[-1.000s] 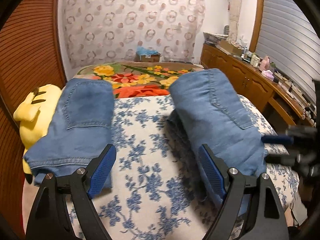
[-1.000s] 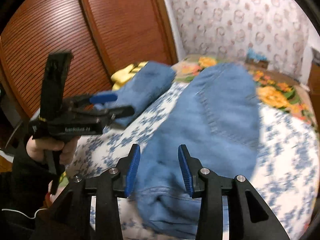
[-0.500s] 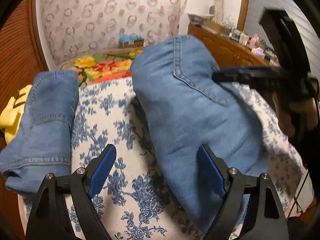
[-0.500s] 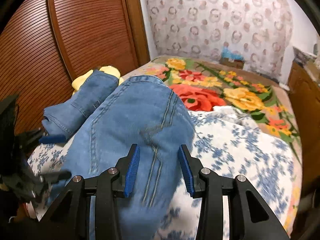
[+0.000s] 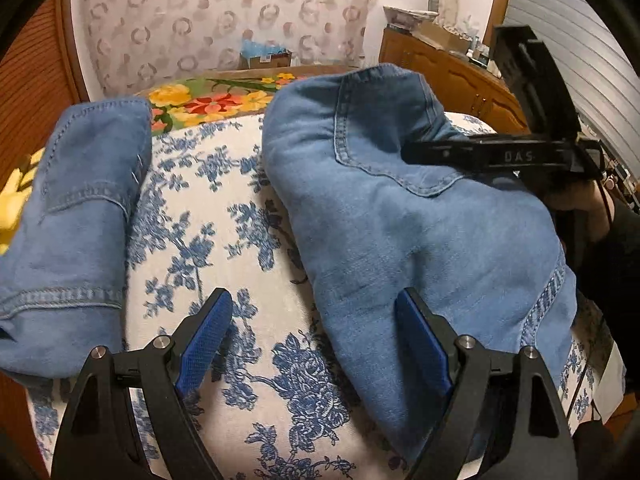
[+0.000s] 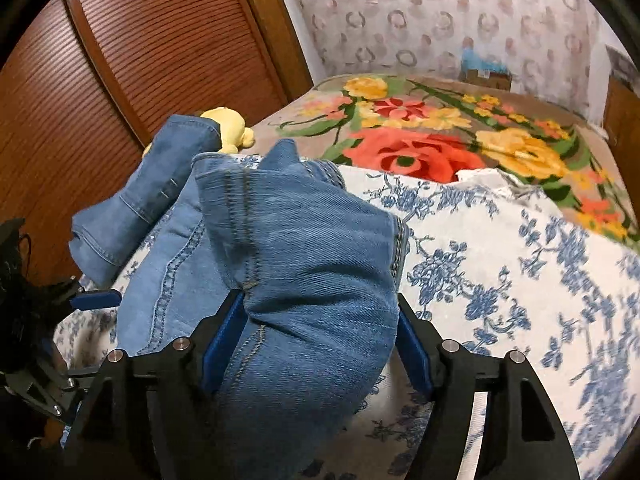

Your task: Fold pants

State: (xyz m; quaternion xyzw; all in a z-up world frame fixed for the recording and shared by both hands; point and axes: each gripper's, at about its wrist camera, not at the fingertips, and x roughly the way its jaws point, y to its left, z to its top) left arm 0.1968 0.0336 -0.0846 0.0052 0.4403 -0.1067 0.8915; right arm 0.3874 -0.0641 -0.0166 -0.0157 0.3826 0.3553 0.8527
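Blue jeans [image 5: 400,232] lie bunched on the right of the blue-flowered bedsheet [image 5: 208,220]. My left gripper [image 5: 310,304] hovers open over the sheet, its right pad at the near edge of the denim and nothing between its fingers. The right gripper [image 5: 480,156], held by a hand [image 5: 580,204], reaches onto the jeans from the right. In the right wrist view my right gripper [image 6: 318,304] has its jaws opening, with a thick fold of the jeans [image 6: 304,240] filling the gap between the pads. The left gripper's blue pad [image 6: 96,300] shows at the left edge.
A second, folded pair of jeans [image 5: 80,208] lies along the left side of the bed, against a yellow plush toy [image 6: 228,124]. A bright flowered blanket [image 6: 420,132] covers the far half. A slatted wooden wardrobe [image 6: 160,60] stands left, a cluttered dresser [image 5: 448,68] right.
My right gripper swung across to the far end of the jeans and its jaws widened around a fold. My left gripper sank and turned toward the jeans' near edge.
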